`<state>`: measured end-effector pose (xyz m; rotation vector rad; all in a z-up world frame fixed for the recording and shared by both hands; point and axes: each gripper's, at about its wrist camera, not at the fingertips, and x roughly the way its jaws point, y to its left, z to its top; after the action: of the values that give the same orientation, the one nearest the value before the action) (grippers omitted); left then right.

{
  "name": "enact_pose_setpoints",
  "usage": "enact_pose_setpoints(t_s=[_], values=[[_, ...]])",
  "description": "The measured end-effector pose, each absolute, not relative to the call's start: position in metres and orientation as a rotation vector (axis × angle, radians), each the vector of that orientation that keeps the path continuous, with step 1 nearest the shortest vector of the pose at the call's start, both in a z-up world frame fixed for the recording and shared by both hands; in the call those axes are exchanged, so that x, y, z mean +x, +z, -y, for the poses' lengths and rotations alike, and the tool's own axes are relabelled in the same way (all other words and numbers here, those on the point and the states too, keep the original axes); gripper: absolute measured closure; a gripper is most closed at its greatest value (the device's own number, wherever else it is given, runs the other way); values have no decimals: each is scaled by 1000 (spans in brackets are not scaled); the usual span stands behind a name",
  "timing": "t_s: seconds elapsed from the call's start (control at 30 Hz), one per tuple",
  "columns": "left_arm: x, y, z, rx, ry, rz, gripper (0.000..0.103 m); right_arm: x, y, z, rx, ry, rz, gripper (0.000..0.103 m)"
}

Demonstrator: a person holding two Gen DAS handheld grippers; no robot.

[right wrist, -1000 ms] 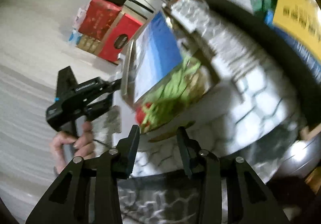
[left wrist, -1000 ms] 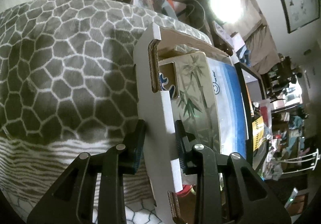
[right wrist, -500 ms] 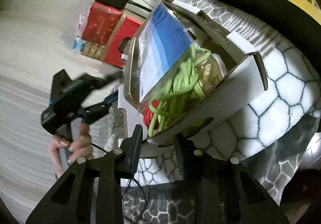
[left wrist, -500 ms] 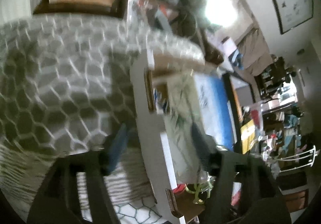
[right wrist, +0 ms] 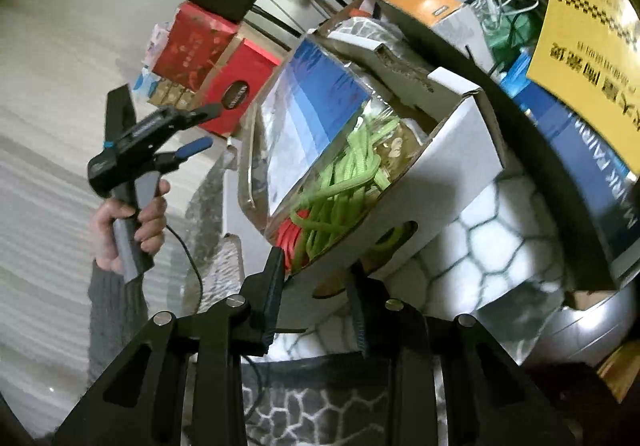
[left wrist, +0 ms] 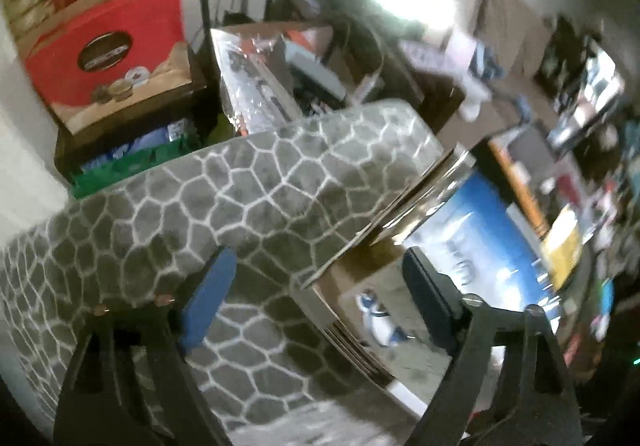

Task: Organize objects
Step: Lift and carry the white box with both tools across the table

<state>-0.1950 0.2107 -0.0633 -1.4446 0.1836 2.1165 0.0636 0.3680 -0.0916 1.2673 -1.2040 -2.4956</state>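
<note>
A white cardboard box rests on a grey honeycomb-patterned cushion. It holds a blue-and-white packet, green cord and something red. My right gripper is shut on the box's front wall. My left gripper is open and empty, lifted off to the box's left side; it also shows in the right wrist view, held in a hand. The box and packet show blurred in the left wrist view.
Red gift boxes are stacked behind the cushion, with a clear plastic bag beside them. To the right stand a yellow printed sign, a blue box, an orange box and tangled cables.
My left gripper let go of the box's side wall, opened wide and pulled back and away. My right gripper closed in on the box's front wall and now grips it.
</note>
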Motion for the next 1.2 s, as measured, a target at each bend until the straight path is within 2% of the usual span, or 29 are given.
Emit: enact_pose_setpoints(t_s=[0.17, 0.2, 0.23, 0.27, 0.53, 0.73, 1.2], values=[[-195, -84, -226, -1483, 2078, -246, 47, 57, -93, -371, 1318, -2527, 1164, 73], [-194, -88, -226, -1497, 2071, -244, 55, 57, -93, -370, 1328, -2532, 1153, 73], [-195, -92, -225, -1513, 2059, -231, 71, 55, -93, -370, 1341, -2538, 1138, 73], [-195, -95, -224, -1527, 2039, -212, 77, 56, -94, -371, 1349, -2542, 1128, 73], [-187, -90, -191, -1522, 2094, -118, 80, 46, -89, -371, 1408, -2596, 982, 73], [-173, -81, -132, -1537, 2168, 52, 87, 17, -81, -372, 1427, -2628, 831, 73], [-121, -76, -23, -1553, 2322, 304, 87, -75, -80, -326, 1421, -2606, 608, 75]])
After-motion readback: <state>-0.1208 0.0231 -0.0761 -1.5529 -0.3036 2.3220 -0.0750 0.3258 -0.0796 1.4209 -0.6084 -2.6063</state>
